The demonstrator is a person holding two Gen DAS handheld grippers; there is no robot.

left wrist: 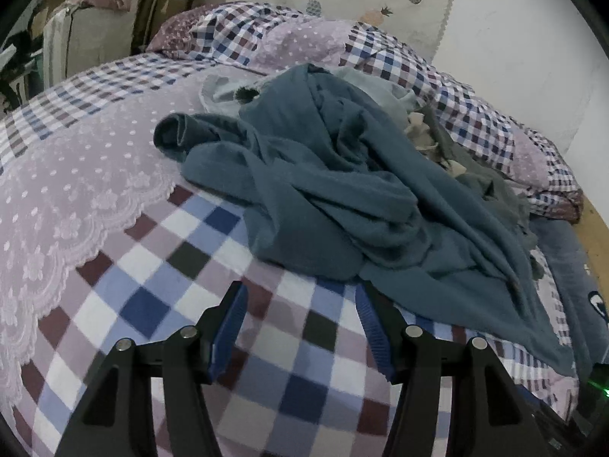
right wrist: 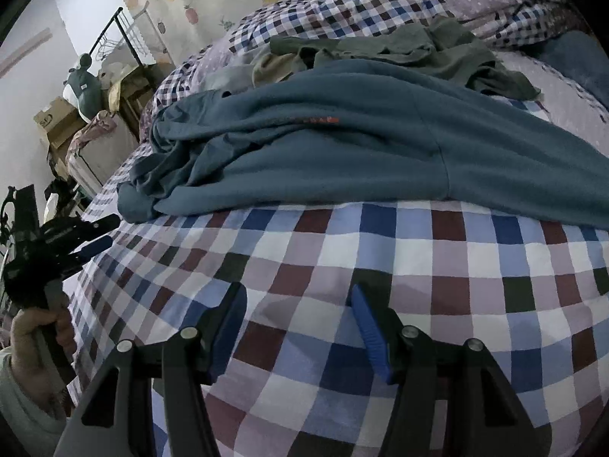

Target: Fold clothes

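A crumpled teal sweatshirt (left wrist: 342, 190) lies in a heap on the checked bedspread (left wrist: 160, 285), with one sleeve end rolled at its left. My left gripper (left wrist: 300, 293) hovers open just in front of the heap's near edge, with only bedspread between its blue pads. In the right wrist view the same teal sweatshirt (right wrist: 342, 144) stretches across the bed, a small orange print on it. My right gripper (right wrist: 297, 293) stands open over the checked bedspread (right wrist: 380, 251), a short way from the garment's hem. The left gripper (right wrist: 108, 233) shows at the left edge, held by a hand (right wrist: 34, 327).
A grey-green garment (right wrist: 418, 49) and a pale one (left wrist: 228, 87) lie behind the sweatshirt. A dark blue garment (left wrist: 571, 266) hangs at the bed's right side. A bunched checked duvet (left wrist: 266, 34) fills the back. Boxes and a rack (right wrist: 68, 122) crowd the far corner.
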